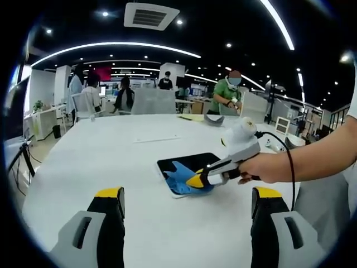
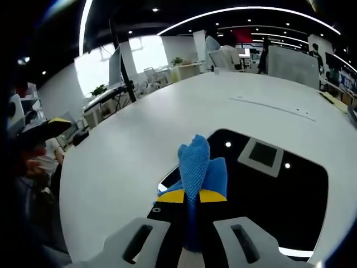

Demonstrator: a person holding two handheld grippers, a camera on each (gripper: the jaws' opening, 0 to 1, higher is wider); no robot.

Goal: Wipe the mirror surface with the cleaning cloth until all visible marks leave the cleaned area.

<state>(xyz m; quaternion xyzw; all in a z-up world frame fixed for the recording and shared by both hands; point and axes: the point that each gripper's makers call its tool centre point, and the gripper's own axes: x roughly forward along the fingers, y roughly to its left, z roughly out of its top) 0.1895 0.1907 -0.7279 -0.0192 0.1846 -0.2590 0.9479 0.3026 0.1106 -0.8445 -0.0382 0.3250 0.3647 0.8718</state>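
A flat mirror (image 2: 268,184) lies on a large white table (image 1: 111,156), its dark glass reflecting ceiling lights and a square vent. A blue cleaning cloth (image 2: 196,167) with a woven texture sits bunched on the mirror's near edge, pinched between the closed yellow-tipped jaws of the right gripper (image 2: 192,196); its lower part is hidden between them. A hand (image 1: 266,167) holds that gripper over the mirror. The left gripper (image 1: 187,195) hangs above bare table, jaws spread wide apart. People in the background are too small to make out.
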